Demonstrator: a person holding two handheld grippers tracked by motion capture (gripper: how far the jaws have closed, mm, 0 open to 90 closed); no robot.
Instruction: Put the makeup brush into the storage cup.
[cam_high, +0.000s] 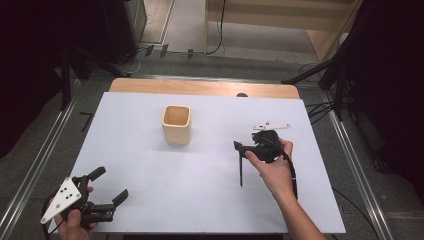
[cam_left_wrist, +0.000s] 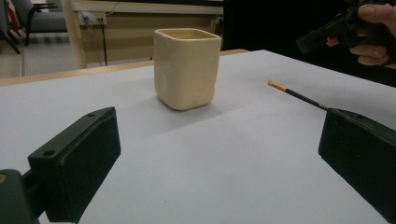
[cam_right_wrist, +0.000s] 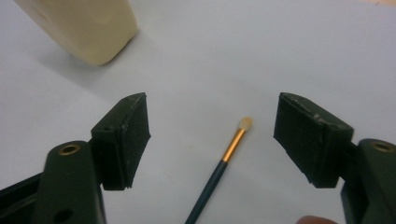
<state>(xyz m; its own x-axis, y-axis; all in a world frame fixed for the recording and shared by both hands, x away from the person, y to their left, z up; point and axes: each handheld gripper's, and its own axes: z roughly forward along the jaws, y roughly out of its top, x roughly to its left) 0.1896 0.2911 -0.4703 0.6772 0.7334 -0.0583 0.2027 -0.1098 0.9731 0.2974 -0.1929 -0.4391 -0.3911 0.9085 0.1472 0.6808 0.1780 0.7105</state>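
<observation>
Right claw open, poised over the brush, handle running six to twelve, probably not yet touching.

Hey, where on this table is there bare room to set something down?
Free patches: the wide middle of the white table, between the left gripper and the brush, in front of the cup; and the far-left stretch beside the cup. Crowded: the right side, where the right gripper hangs open over the brush.
</observation>
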